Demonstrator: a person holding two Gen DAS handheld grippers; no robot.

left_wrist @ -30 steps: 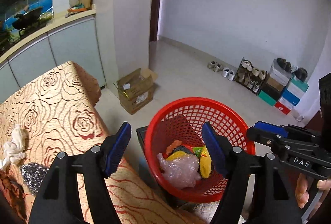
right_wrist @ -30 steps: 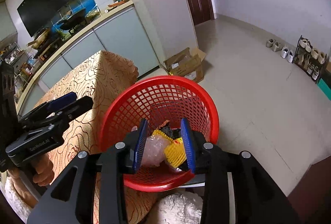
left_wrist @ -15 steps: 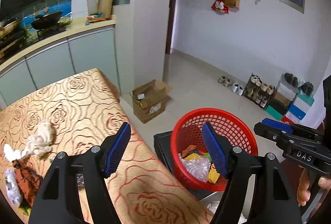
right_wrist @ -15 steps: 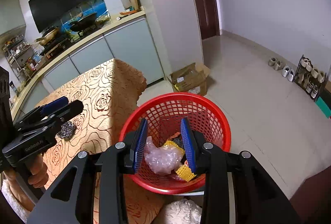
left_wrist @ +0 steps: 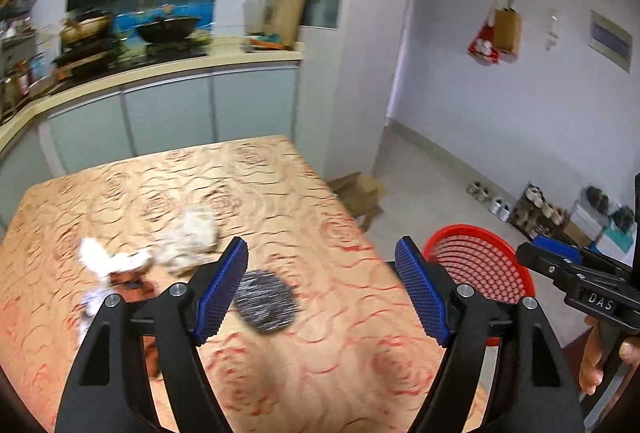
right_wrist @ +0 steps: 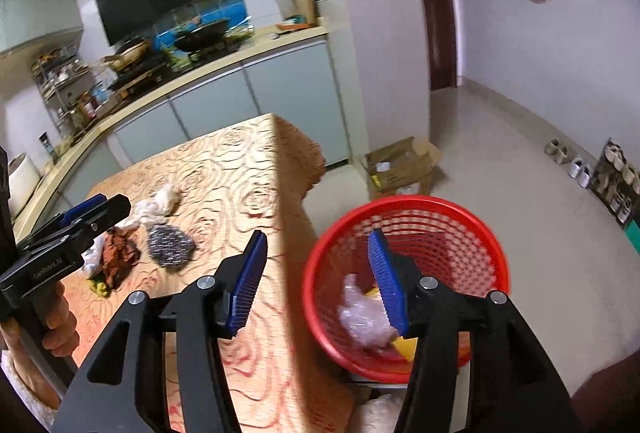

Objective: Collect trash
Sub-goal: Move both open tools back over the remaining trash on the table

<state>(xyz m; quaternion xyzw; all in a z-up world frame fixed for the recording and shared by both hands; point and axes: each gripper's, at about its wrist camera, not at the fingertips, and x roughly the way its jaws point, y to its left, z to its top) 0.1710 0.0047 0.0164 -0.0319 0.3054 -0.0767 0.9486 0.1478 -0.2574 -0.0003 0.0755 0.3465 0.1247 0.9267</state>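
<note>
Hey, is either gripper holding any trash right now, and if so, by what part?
Nothing is held. The left gripper and the right gripper are both open and empty, their jaws having just been opening.

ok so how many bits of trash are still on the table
About 4: a steel scourer nearest the basket, a white tissue wad behind it, a brown wrapper to its left, and white paper beside that. The left gripper may hide more.

Both wrist views look down, perhaps steeply, sharing table [left_wrist: 328, 345] and basket [right_wrist: 404, 205].
</note>
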